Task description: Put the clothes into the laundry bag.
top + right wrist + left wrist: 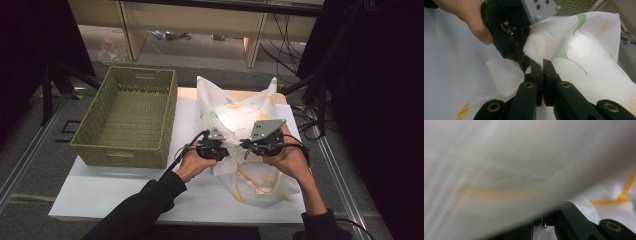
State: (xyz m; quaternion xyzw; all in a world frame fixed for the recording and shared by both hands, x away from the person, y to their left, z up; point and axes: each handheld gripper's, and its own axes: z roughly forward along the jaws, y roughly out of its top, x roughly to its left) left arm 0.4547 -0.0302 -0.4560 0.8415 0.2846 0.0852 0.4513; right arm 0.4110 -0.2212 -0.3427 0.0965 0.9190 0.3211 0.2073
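Observation:
A white cloth printed with green and yellow leaves lies bunched on the white table, its far corners standing up. My left gripper reaches in from the left at the cloth's middle and is shut on a fold of it. In the left gripper view the cloth hangs right over the jaws. My right gripper faces it from the right. Its jaws are pressed together on an edge of the cloth. The left gripper nearly touches them, and the two grips sit close together.
An empty green woven basket stands on the table left of the cloth, close to my left hand. Bare white tabletop lies in front. Behind the table are wooden shelf legs, with cables on the floor at the right.

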